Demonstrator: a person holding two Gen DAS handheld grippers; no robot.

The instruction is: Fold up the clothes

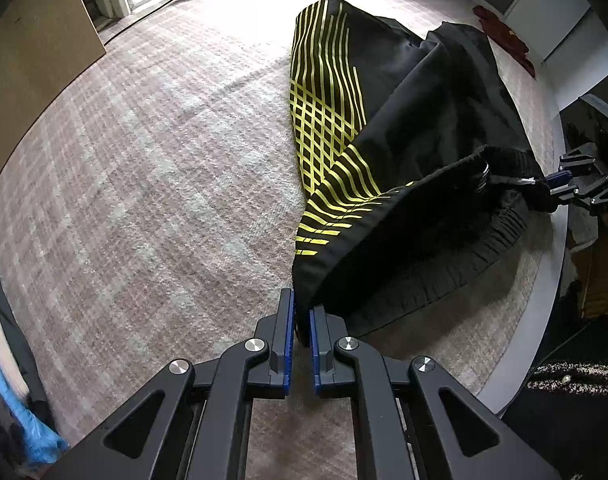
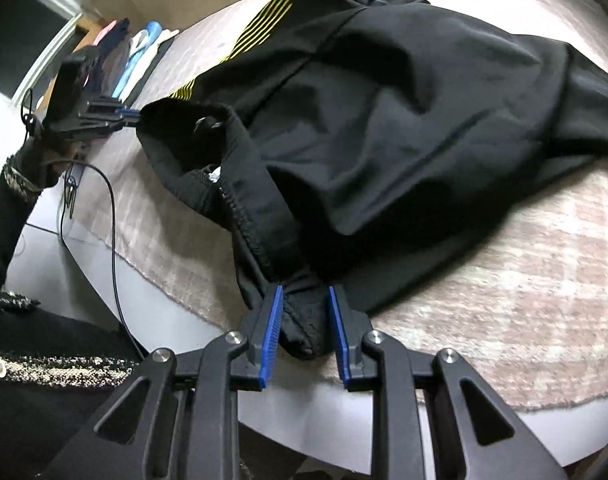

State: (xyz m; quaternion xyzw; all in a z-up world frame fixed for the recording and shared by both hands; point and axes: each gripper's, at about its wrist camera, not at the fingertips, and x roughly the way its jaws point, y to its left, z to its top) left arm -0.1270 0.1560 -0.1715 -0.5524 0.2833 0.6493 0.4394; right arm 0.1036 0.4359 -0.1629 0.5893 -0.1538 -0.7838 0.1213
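A black garment with yellow stripes [image 1: 404, 92] [image 2: 404, 112] lies partly on a beige mat [image 1: 143, 180] [image 2: 504, 280], its elastic waistband end lifted between both grippers. In the left wrist view, my left gripper [image 1: 300, 320] is shut on one corner of the waistband, and only a thin fold of cloth shows between its blue pads. My right gripper [image 2: 305, 316] is shut on a thicker bunch of the waistband at the other corner. Each gripper shows in the other's view: the right gripper [image 1: 552, 188] and the left gripper [image 2: 131, 118]. The waistband hangs open between them.
The mat lies on a grey table whose rim [image 2: 207, 332] runs close to the right gripper. Folded clothes [image 2: 123, 60] are stacked at the far left, by a cardboard box [image 1: 35, 52]. A red cloth [image 1: 504, 36] lies at the back right. A black cable [image 2: 111, 220] trails beside a person's sleeve [image 2: 3, 216].
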